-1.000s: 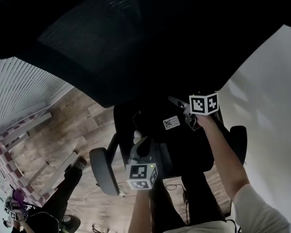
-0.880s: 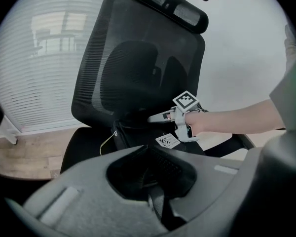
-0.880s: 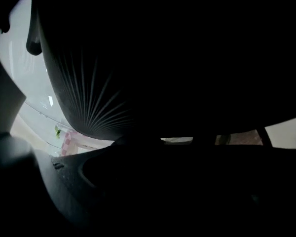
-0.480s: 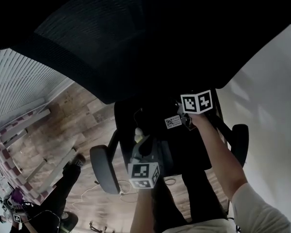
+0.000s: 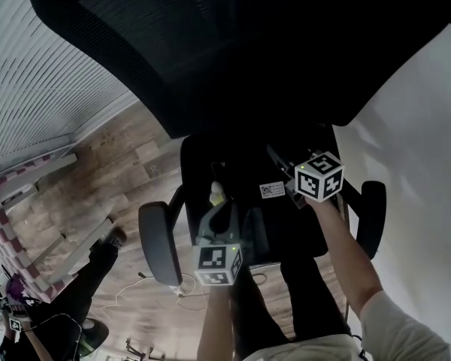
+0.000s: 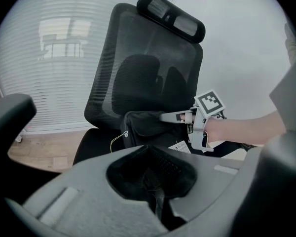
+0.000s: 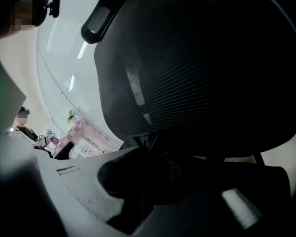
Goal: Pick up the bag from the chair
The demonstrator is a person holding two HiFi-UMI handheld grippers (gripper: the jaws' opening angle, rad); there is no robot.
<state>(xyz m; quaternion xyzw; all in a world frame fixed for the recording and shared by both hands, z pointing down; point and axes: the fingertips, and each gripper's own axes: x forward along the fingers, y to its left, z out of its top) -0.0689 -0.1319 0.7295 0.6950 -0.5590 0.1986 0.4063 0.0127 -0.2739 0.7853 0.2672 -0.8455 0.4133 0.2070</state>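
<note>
The bag (image 6: 148, 125), black and soft, sits on the seat of the chair (image 6: 96, 144) and leans against the mesh backrest (image 6: 143, 53). A white tag (image 6: 180, 146) hangs at its front. A thin yellow cord (image 6: 114, 141) trails off its left side.

The right gripper (image 6: 163, 116) reaches the bag's top edge. Its jaws are clenched, with a bunch of black fabric at their tips, apparently a fold or handle of the bag. The left gripper (image 6: 150, 157) hovers in front of the seat, well apart from the bag, with its jaws closed on nothing.

Procedure, as judged:
- Confirm that the pinch takes a handle or seam, not loose fabric.
- Lift straight up, then draw the bag toward the body, clear of the backrest and the armrests (image 5: 159, 243).
- Hold the cord free of the seat edge.
- Bring the left gripper under the bag if it sags.

Limits of view:
- The head view renders bag and seat as one dark mass.
- The right gripper view is too dark to show exactly what the jaws hold.
- The bag's base and far side are hidden.
</note>
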